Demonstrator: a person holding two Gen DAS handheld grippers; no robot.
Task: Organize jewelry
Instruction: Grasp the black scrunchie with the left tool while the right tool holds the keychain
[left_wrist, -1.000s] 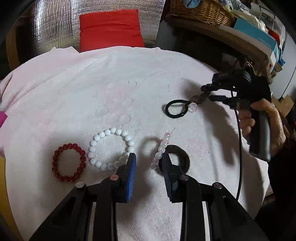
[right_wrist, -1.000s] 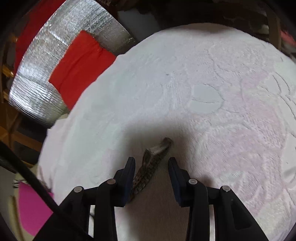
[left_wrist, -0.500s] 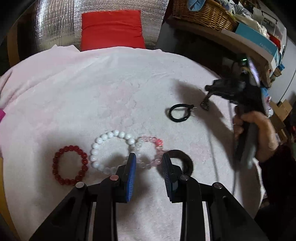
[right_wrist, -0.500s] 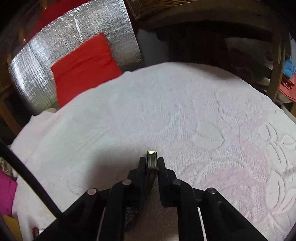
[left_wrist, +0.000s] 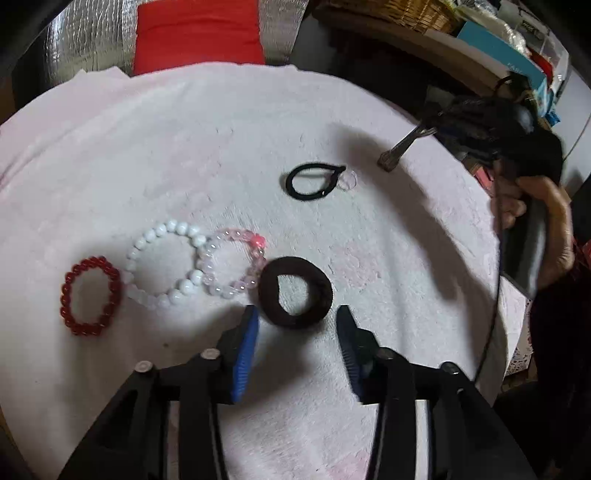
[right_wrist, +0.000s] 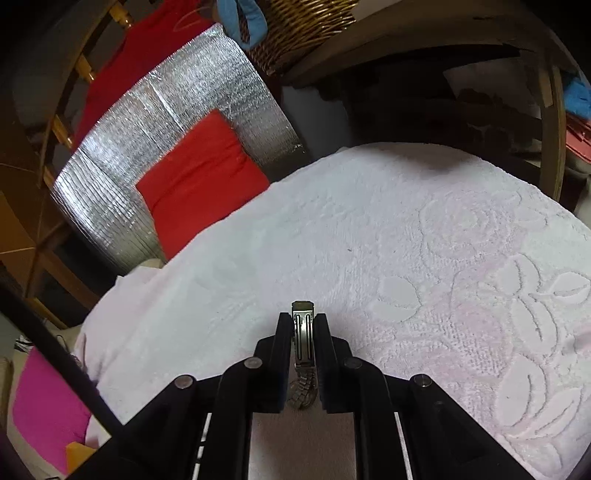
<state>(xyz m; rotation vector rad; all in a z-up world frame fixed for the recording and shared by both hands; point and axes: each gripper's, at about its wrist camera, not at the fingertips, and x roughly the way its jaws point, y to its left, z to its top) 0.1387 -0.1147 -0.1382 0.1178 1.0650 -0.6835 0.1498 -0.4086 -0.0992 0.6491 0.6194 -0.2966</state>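
A row is forming near the front edge of the towel-covered table (left_wrist: 184, 147): a red bead bracelet (left_wrist: 90, 295) toward the left edge, a white bead bracelet (left_wrist: 166, 266) touching a pink bead bracelet (left_wrist: 236, 264), then a thick dark hair tie (left_wrist: 295, 291) just beside that. The left gripper (left_wrist: 295, 332) hangs over the hair tie, its jaws opening, nothing pressed between them. A thin black hair tie (left_wrist: 314, 181) with a clear charm lies apart, nearer the middle, not yet lined up. The right gripper (right_wrist: 303, 325) is clamped on a metal watch band (right_wrist: 303, 332) (clasp end forward), held above the right side. By my reckoning, these two remain to be placed.
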